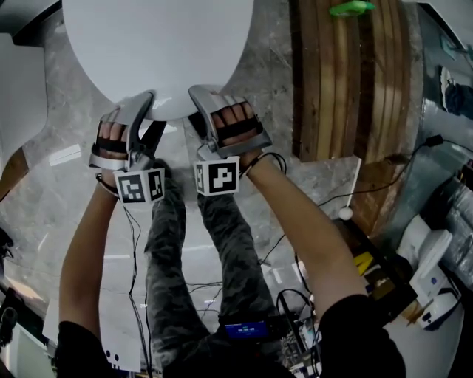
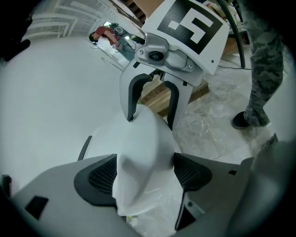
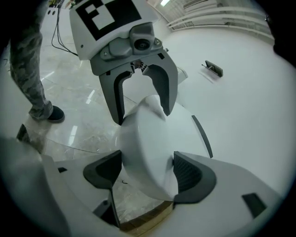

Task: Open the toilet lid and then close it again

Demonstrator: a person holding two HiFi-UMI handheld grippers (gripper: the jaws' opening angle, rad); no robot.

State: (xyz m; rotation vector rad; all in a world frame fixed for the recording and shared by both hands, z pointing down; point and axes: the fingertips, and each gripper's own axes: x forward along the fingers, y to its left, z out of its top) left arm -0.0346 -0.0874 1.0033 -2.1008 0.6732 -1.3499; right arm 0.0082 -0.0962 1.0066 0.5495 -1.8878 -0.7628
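Observation:
The white toilet lid (image 1: pixel 159 44) lies low and fills the top of the head view. Both grippers sit side by side at its rounded front rim. My left gripper (image 1: pixel 148 100) is open, and the rim (image 2: pixel 143 148) lies between its dark pads (image 2: pixel 99 178) without being pinched. My right gripper (image 1: pixel 198 94) is also open, with the rim (image 3: pixel 148 148) filling most of the gap between its pads (image 3: pixel 189 173). Each gripper view shows the other gripper straddling the same rim: the right gripper (image 2: pixel 152 113) and the left gripper (image 3: pixel 141 109).
A marble floor (image 1: pixel 66 184) spreads below the lid. A slatted wooden panel (image 1: pixel 347 81) stands to the right, with a green object (image 1: pixel 352 8) on top. The person's camouflage trouser legs (image 1: pixel 177 251) are under the grippers. Cables and devices (image 1: pixel 295 325) lie at the lower right.

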